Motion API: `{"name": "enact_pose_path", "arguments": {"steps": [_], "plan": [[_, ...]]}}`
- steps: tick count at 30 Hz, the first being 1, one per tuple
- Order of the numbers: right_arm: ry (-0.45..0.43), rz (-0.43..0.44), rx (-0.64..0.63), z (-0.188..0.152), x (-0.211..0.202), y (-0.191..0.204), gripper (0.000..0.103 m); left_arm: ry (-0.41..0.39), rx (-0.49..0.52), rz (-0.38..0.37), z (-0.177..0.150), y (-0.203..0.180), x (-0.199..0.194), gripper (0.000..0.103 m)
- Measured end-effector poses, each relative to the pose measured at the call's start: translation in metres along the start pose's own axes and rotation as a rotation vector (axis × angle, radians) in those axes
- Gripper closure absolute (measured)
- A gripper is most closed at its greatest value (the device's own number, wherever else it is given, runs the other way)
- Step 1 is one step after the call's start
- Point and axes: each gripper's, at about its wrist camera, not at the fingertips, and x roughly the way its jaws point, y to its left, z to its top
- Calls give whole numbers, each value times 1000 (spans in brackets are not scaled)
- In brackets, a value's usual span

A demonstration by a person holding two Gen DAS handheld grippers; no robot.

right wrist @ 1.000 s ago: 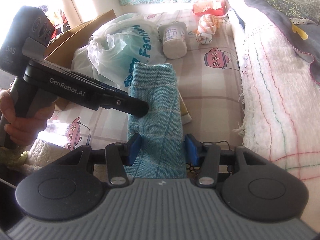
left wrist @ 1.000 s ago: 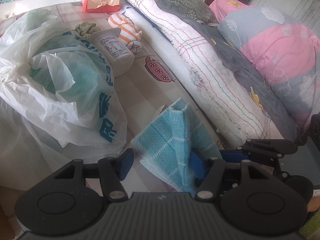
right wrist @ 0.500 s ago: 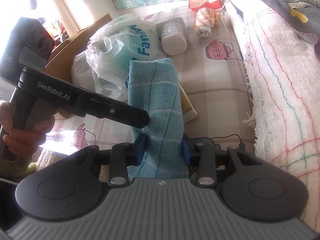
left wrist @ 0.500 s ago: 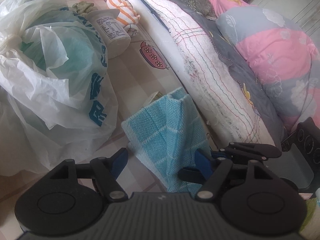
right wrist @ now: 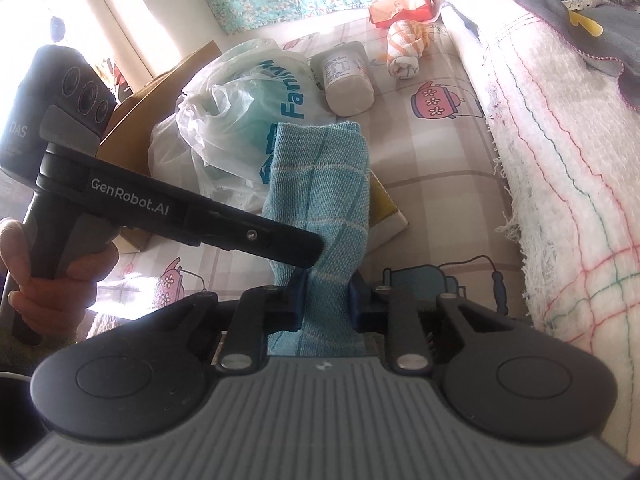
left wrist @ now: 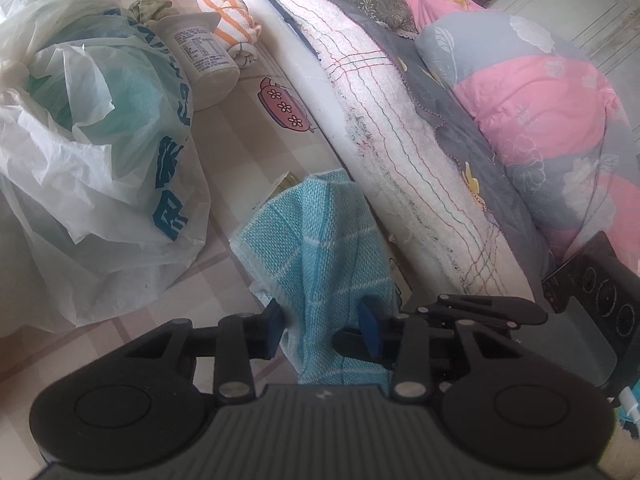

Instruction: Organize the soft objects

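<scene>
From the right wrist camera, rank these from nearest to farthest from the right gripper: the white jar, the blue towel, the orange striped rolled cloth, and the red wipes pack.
1. blue towel, pinched in the right gripper, centre.
2. white jar, lying on its side beyond the towel.
3. orange striped rolled cloth, right of the jar, further back.
4. red wipes pack, at the far end.

1. The black two-finger left gripper point(left wrist: 320, 330) is pointed steeply downward; its jaws have just been closing, with a light-blue woven cloth point(left wrist: 320, 248) between the blue pads.
2. The black two-finger right gripper point(right wrist: 326, 298) is clamped on the same cloth, its jaws having just been closing.
3. The left gripper's handle is gripped by a bare hand point(right wrist: 52, 276).
</scene>
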Motion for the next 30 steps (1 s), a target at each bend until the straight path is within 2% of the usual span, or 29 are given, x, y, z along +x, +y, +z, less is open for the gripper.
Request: {"name": "enact_pose_path", "arguments": {"steps": [11, 16, 21, 25, 30], "plan": [[-60, 34, -6, 4, -19, 26, 87, -70, 19, 3, -7, -12, -42, 68], [-106, 56, -34, 16, -32, 47, 87, -141, 49, 21, -7, -20, -76, 69], [-158, 94, -108, 49, -41, 82, 87, -252, 62, 61, -3, -24, -127, 69], [-193, 171, -168, 87, -39, 120, 87, -363, 31, 115, 6, -16, -183, 69], [-183, 352, -204, 140, -13, 186, 87, -482, -41, 246, 12, 9, -265, 69]]}}
